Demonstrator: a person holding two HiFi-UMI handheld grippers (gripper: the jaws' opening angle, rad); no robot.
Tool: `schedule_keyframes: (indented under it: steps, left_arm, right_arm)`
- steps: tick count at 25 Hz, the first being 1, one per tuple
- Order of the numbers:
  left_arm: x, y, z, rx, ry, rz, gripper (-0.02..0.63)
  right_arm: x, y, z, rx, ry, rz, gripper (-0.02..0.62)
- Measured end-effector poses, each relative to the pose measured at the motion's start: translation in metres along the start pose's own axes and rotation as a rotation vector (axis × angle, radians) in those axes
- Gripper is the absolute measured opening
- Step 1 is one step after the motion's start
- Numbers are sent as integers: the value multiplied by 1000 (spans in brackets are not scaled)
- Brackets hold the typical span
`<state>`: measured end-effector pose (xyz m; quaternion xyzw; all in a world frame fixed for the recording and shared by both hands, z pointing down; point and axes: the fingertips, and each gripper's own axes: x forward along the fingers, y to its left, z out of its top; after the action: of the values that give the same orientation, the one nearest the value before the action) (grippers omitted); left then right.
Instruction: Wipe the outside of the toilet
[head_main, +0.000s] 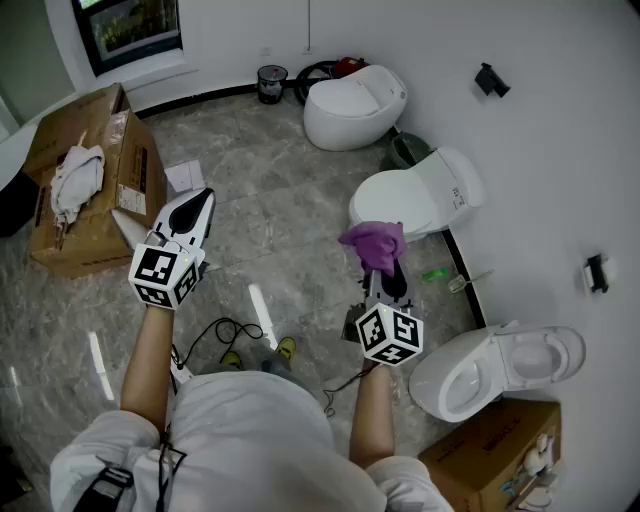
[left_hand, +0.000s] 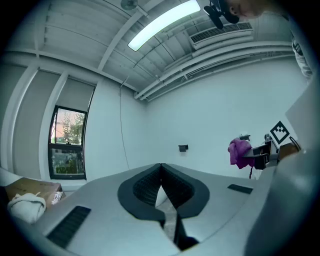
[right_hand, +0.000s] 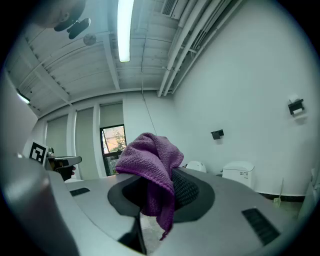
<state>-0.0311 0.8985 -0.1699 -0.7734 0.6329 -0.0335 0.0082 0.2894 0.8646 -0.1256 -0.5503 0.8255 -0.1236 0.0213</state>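
Observation:
My right gripper (head_main: 383, 262) is shut on a purple cloth (head_main: 374, 244) that drapes over its jaws (right_hand: 150, 170); it points up, away from the floor. Just beyond it in the head view stands a white toilet with its lid down (head_main: 415, 198); its tank (right_hand: 239, 173) shows low right in the right gripper view. A second toilet with the seat up (head_main: 490, 372) stands at the lower right, and a rounded white toilet (head_main: 355, 106) at the back. My left gripper (head_main: 190, 212) is shut, with nothing between its jaws (left_hand: 161, 167).
A cardboard box (head_main: 85, 170) holding a white cloth (head_main: 75, 178) stands at the left. A small black bin (head_main: 271, 83) is against the back wall. Another box (head_main: 495, 462) sits at the bottom right. Cables (head_main: 228, 335) trail on the marble floor.

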Motion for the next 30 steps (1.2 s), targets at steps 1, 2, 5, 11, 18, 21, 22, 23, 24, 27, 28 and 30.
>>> schedule_keyframes:
  steps: [1,2,5,11,18,21,22,23,24,27,28,30]
  left_arm:
    - [3,-1,-1,-3,-1,2,15]
    - [6,-2,-1,-5,-2,4,15]
    - [16,-6,-3,-14,-3,14,15]
    - [42,-16,-6,-14,2,31,15]
    - [70,-31,-13,-11,13,67,15]
    - [82,-39,-17,-5,24,74,17]
    - [86,-40,-17,-1,28,76,16]
    - [89,-40,-18,2,33,77,16]
    - [94,-38,-18,6,36,79,15]
    - [113,-28,-18,13,38,88,15]
    - [120,-23,-19,12,39,92,17]
    - [136,-13,-22,12,41,94,15]
  right_arm:
    - [2,-2,0,0,-1,2,114]
    - [5,-5,1,-1,-1,4,114]
    - [15,-14,2,-2,4,10,114]
    - [38,-36,4,-10,16,28,112]
    - [59,-63,5,1,22,62,117]
    - [67,-80,5,8,21,70,117]
    - [72,-84,6,12,21,73,117]
    - [77,-87,6,16,21,74,117]
    - [83,-89,7,20,20,75,117]
    - [105,-96,8,26,19,75,118]
    - [114,-97,8,27,23,77,118]
    - [132,-97,6,34,29,80,118]
